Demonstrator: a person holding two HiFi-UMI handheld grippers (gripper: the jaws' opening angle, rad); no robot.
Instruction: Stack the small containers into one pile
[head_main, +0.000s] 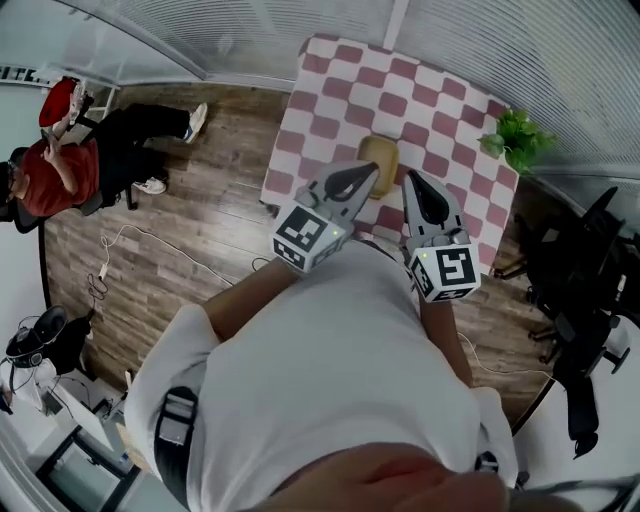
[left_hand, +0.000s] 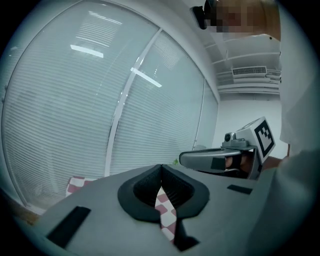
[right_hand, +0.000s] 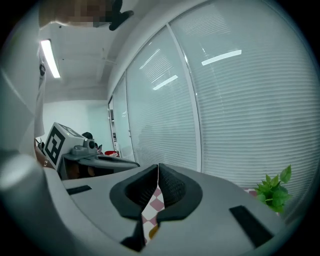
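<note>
Before the person's chest, the left gripper (head_main: 368, 172) and right gripper (head_main: 413, 182) hang side by side, each with jaws pressed together on nothing. Below them wood floor (head_main: 190, 230) surrounds a checkered table (head_main: 330, 110). The tan containers (head_main: 381, 152) sit mid-table, a plant (head_main: 518, 140) at its right edge, and blinds (head_main: 300, 30) beyond.

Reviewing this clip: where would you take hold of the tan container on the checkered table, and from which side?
Probably from above, with the tool jaws spanning its shorter width: the tan container lies flat on the checkered tablecloth, rounded-rectangular, with bare cloth along both long sides.
</note>
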